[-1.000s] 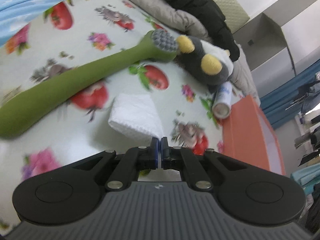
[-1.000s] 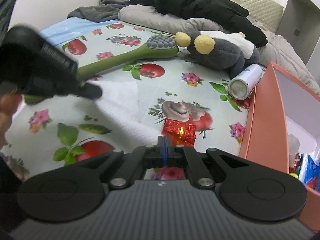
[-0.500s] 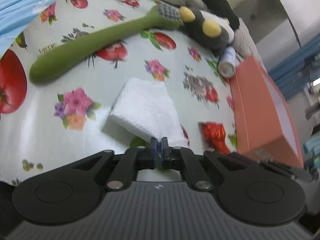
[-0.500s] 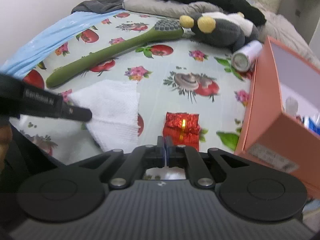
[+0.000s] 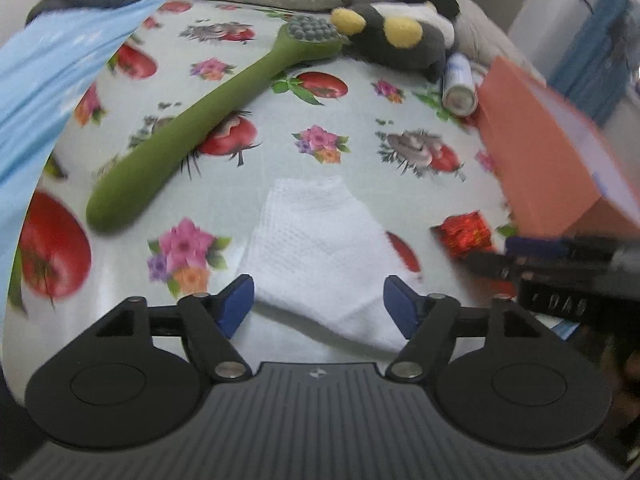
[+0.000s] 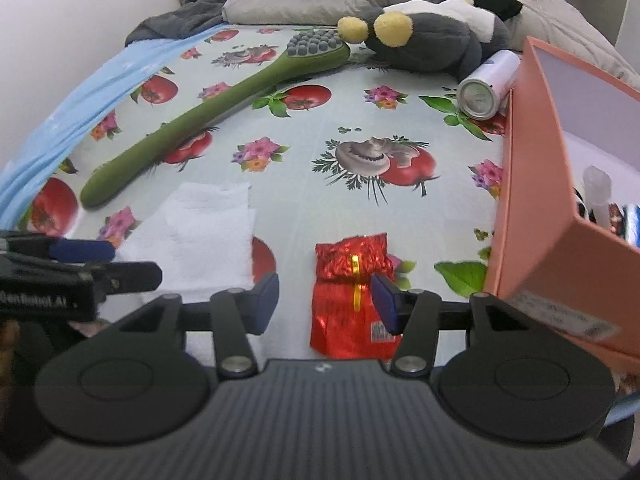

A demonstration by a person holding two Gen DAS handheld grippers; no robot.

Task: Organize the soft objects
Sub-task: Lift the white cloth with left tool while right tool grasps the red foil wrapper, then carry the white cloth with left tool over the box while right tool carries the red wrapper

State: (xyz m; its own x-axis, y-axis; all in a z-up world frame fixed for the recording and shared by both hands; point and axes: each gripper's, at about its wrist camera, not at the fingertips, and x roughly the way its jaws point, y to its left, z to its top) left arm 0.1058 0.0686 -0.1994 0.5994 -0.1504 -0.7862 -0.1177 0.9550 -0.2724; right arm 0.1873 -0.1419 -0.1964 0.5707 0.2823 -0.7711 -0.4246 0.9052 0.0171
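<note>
Both my grippers were pinched shut a second ago; now my left gripper (image 5: 319,304) is opening over the folded white waffle-weave cloth (image 5: 320,256) near the bed's front edge, pads clear. It looks light and floppy, so I'd pinch a folded edge. My right gripper (image 6: 325,300) is opening over the crinkly red foil packet (image 6: 352,280).

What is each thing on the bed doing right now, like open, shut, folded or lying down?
White towel: folded, lying flat.
Red packet: crinkled, lying flat, not gripped.
Green massage stick: lying flat.
Plush toy: lying at the far end of the bed.
Can: tipped on its side.
Pink box: open, things inside.
Left hand-held gripper: jaws opening above the towel.
Right hand-held gripper: jaws opening above the packet.
</note>
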